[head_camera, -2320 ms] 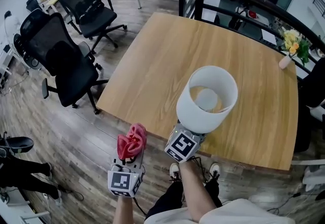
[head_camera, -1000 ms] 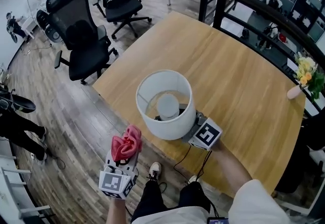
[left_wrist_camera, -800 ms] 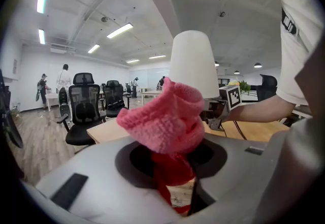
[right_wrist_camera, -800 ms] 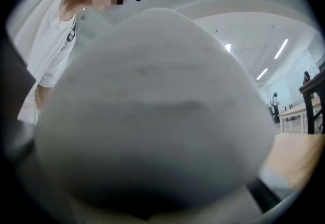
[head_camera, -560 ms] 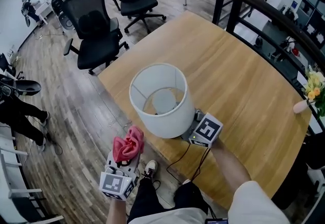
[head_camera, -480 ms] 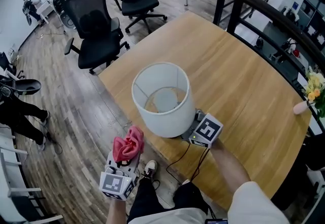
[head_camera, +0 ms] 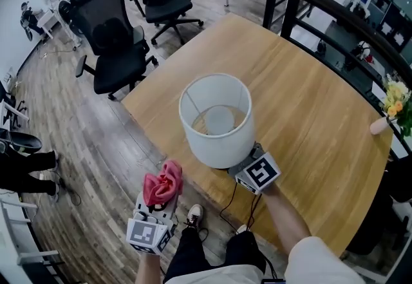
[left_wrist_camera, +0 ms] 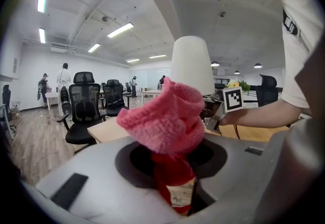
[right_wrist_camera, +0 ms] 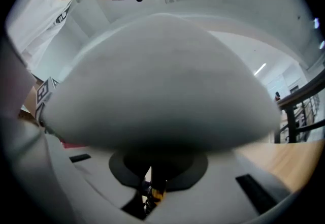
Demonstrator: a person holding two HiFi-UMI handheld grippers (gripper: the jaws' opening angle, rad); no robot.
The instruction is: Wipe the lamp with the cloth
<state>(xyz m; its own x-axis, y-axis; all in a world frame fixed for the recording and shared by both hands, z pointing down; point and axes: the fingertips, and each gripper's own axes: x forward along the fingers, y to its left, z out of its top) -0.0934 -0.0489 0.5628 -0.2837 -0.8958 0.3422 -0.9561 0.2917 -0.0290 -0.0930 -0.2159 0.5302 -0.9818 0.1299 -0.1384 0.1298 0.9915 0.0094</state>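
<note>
Lamp point(head_camera: 217, 120) stood upright over the table's point(head_camera: 309, 102) near edge, its stem clamped by the right gripper point(head_camera: 243, 161), whose jaws had just been closing on it; cloth point(head_camera: 163, 184) sat pinched in the left gripper point(head_camera: 159, 199), the shade near, ahead and rightward.

Lamp point(head_camera: 217, 120) slightly rightward; right gripper point(right_wrist_camera: 152, 187) newly tighter on it.

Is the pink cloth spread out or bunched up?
Bunched up: the cloth is a crumpled lump held in the left gripper.
</note>
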